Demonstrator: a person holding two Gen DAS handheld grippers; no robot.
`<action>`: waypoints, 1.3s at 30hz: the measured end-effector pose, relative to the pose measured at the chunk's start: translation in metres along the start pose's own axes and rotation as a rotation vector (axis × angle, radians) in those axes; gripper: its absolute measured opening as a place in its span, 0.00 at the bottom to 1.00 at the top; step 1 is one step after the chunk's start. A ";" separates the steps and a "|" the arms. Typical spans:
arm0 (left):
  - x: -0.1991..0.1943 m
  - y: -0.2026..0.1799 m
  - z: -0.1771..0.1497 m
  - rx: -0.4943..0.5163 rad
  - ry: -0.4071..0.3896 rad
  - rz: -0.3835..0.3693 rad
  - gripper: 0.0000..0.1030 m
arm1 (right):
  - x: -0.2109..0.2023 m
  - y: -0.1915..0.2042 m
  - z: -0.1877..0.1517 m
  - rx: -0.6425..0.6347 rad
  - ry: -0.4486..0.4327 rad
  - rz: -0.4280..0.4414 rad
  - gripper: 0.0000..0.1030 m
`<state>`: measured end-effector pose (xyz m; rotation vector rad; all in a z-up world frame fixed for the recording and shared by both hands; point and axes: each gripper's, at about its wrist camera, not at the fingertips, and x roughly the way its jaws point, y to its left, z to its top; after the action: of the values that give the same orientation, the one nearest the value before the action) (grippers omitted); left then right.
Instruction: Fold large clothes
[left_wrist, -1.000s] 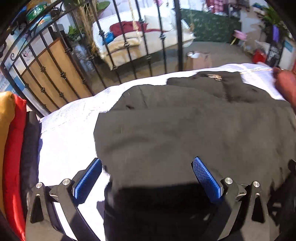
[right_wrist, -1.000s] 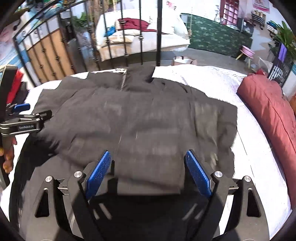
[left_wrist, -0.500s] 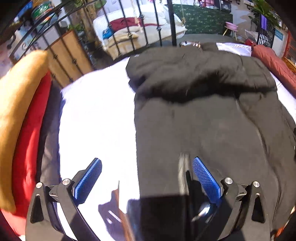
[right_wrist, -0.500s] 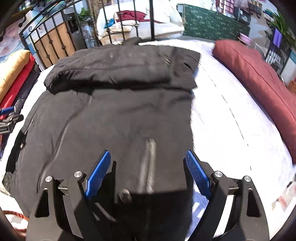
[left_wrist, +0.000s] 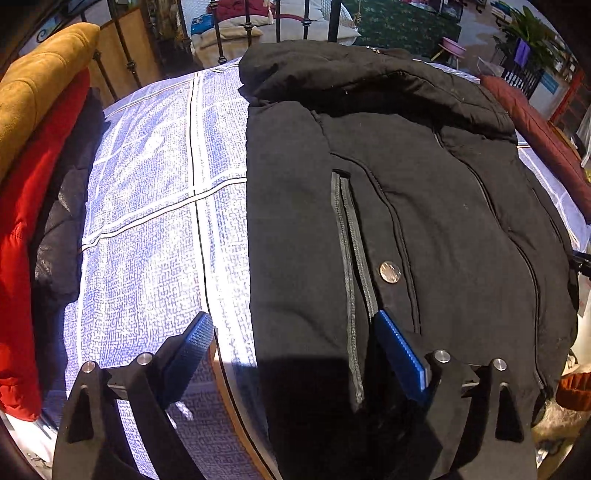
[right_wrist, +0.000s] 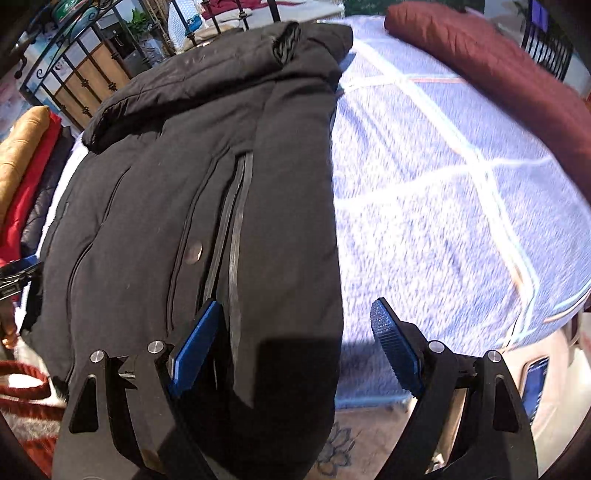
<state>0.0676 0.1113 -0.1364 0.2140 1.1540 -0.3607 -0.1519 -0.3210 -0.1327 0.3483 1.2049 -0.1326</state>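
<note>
One black jacket (left_wrist: 406, 184), one maroon bolster (right_wrist: 498, 74), two tongs.

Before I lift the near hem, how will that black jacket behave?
The black jacket looks padded and thick, so it will probably sag in soft bulky folds rather than drape thin. Its folded-over top may flop open if tugged. It overhangs the bed edge, so it could slide off.

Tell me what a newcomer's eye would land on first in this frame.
The big black coat lies lengthwise on the blue-and-white checked bedcover, its top part folded over at the far end. Each open hand-held gripper straddles a near side edge: left hand-held gripper, right hand-held gripper. Yellow and red cushions are stacked at the bed's left.
</note>
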 end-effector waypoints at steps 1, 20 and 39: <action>-0.001 0.001 -0.003 -0.010 0.004 -0.012 0.83 | 0.000 -0.001 -0.003 -0.007 0.010 0.007 0.81; 0.001 0.012 -0.041 -0.048 0.053 -0.125 0.73 | 0.015 -0.006 -0.077 0.008 0.269 0.285 0.70; -0.018 -0.002 -0.060 -0.023 0.115 -0.237 0.33 | -0.032 0.031 -0.031 -0.101 0.196 0.418 0.22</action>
<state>0.0091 0.1334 -0.1440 0.0775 1.3009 -0.5495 -0.1826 -0.2837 -0.1062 0.5259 1.3009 0.3298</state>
